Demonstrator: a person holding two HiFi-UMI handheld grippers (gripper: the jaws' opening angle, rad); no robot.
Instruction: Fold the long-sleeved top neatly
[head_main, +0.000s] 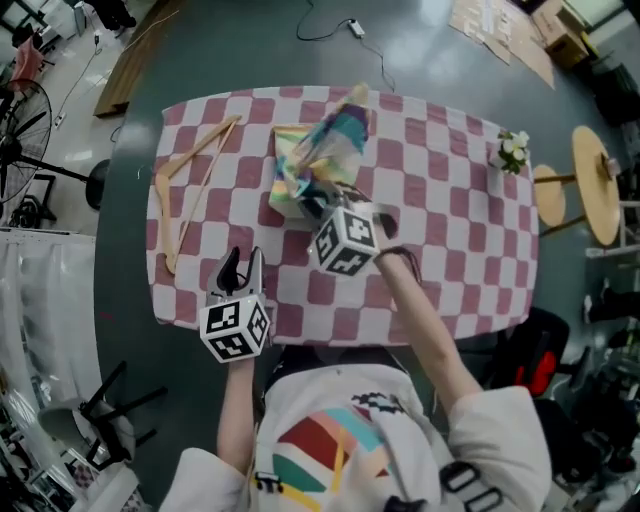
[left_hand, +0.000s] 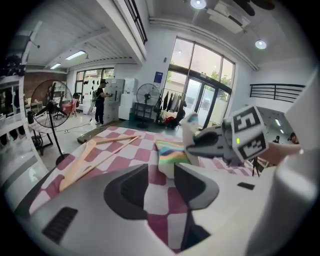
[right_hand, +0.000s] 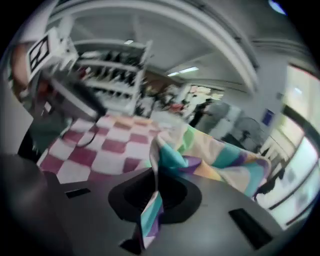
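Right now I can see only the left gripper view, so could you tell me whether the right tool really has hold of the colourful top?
Observer: Yes. In the right gripper view the right tool is shut on a fold of the top.
Operator: Thank you. Where does my left tool sit on the table?
Observer: The head view shows the left tool near the front edge of the table, apart from the top.
Operator: Is there anything on the right that I cannot see?
Observer: Some white flowers stand at the far right corner.
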